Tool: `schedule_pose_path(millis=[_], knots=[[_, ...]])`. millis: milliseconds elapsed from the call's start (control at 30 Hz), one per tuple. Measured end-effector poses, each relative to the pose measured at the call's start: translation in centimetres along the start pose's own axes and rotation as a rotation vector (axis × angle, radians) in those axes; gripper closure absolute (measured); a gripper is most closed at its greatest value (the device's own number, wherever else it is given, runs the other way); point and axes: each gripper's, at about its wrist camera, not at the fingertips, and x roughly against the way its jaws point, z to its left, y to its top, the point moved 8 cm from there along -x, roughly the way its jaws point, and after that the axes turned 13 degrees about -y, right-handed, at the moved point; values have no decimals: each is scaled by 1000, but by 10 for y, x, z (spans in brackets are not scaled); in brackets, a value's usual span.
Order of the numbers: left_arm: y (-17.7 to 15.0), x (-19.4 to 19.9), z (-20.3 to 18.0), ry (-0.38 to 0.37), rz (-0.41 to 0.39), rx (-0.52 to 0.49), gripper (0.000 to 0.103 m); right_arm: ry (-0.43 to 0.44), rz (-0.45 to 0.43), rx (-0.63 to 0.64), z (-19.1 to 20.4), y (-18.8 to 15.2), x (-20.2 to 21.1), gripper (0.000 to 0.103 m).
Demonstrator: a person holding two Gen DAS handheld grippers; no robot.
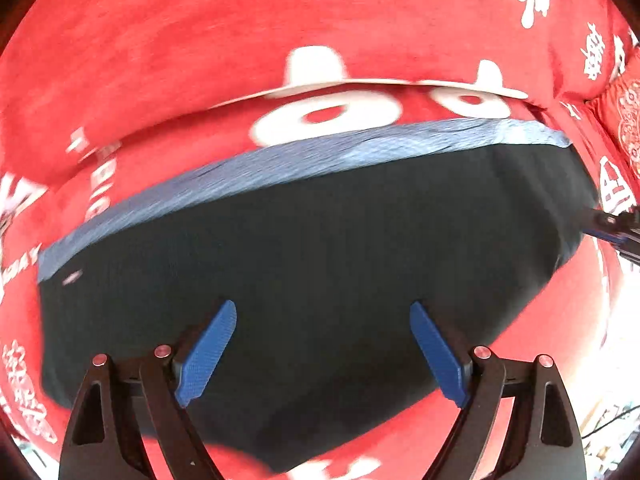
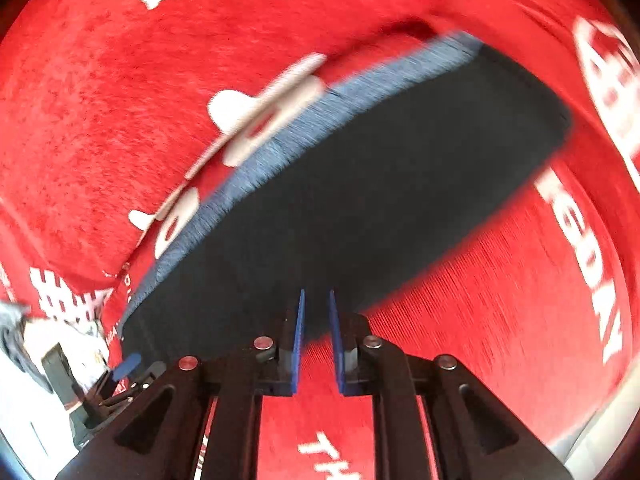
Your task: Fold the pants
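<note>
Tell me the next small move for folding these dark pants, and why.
Probably lower the left hand-held gripper, jaws wide and empty, onto the pants' near edge and pinch it. The pants lie flat on the red blanket, blue waistband far side; the right hand-held gripper holds nothing.

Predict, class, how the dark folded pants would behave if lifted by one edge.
The pants would probably droop: they lie flat as soft cloth on the red blanket. Their ribbed blue waistband likely stretches. Folded layers may slide apart, since nothing pins them.
</note>
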Motion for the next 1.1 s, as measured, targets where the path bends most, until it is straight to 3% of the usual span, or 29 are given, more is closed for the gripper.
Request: schedule_pose_path(millis=[100,167,200,300,400,433,467,633,733,833,867,933,1000,1100], knots=[[10,-30,-23,14,32,-31,13,-54,47,139,8,3,-27,90],[7,-37,-27,47,10,-44,11,-19,33,174,3,2,-31,96],[4,-36,-26,39,7,-41,11,-8,30,155,-6,4,-29,98],[2,-33,-21,35,38,-32,9,15,5,-57,-70,14,-12,99],[14,-28,-29,55,65,-6,9,-31,-34,-178,-126,26,0,75],[18,-26,-35,48,50,-3,9,-45,-47,-223,-147,34,2,58],[28,-26,-48,38,29,-4,9,-37,-49,-253,-158,37,1,56],[54,-52,-100,13,19,-24,9,90,-8,-450,-201,65,-26,56],[52,-71,-106,40,29,1,9,169,13,-553,-216,76,-36,57],[47,-68,-103,44,13,19,9,259,38,-559,-218,86,-29,86],[45,-67,-101,41,16,25,9,289,13,-527,-216,91,-19,88],[42,-67,-99,48,16,21,6,288,-26,-435,-210,97,-6,88],[38,-68,-102,74,14,17,1,191,-9,-346,-215,91,-16,88],[45,-75,-107,94,53,57,0,161,51,-408,-233,84,-40,77]])
